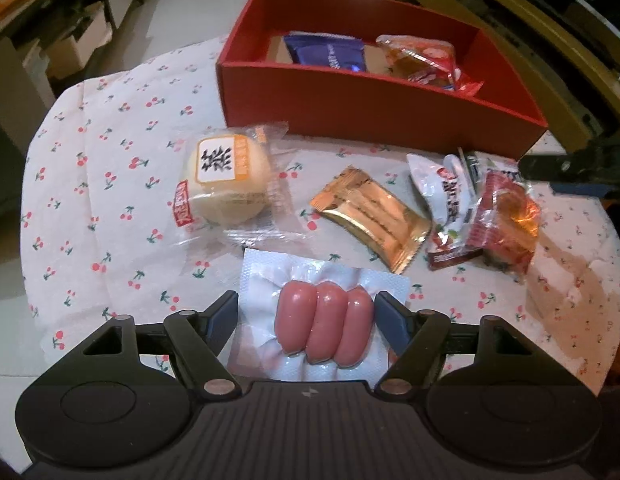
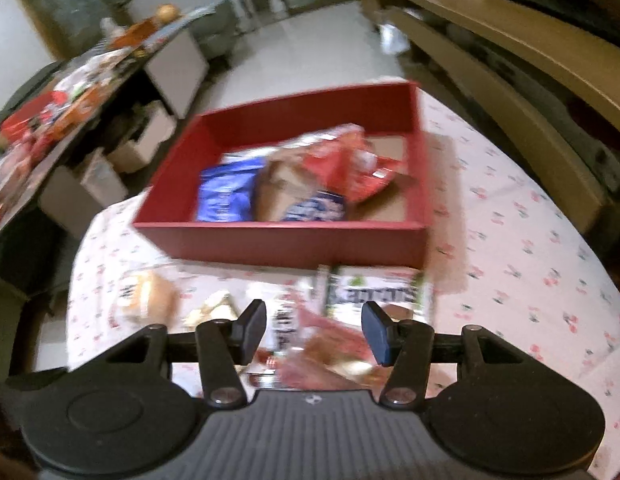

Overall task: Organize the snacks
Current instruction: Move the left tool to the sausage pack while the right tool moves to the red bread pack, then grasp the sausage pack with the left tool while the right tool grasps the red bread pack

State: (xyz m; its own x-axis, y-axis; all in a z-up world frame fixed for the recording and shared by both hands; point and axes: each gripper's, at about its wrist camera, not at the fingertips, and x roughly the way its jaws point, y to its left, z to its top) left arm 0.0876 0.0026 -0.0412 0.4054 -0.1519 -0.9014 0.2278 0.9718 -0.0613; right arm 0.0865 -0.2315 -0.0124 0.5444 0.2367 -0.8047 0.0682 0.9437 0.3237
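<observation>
A red box [image 1: 350,96] stands at the back of the table and holds a blue packet [image 1: 330,54] and an orange-red packet [image 1: 426,60]. My left gripper [image 1: 306,316] is open, its fingers either side of a sealed pack of three pink sausages [image 1: 324,330]. A round bun packet [image 1: 224,176], a gold packet [image 1: 370,216] and red-white packets [image 1: 482,216] lie on the cloth. My right gripper [image 2: 314,334] is open above the red-white packets [image 2: 330,340]; its tip shows in the left wrist view [image 1: 566,168]. The red box [image 2: 282,236] is blurred ahead.
The table has a white cloth with a cherry print [image 1: 110,184] and a wet-looking stain [image 1: 566,292] at right. Shelves with boxes [image 1: 70,40] stand to the left beyond the table edge. A wooden bench [image 2: 510,60] runs along the right.
</observation>
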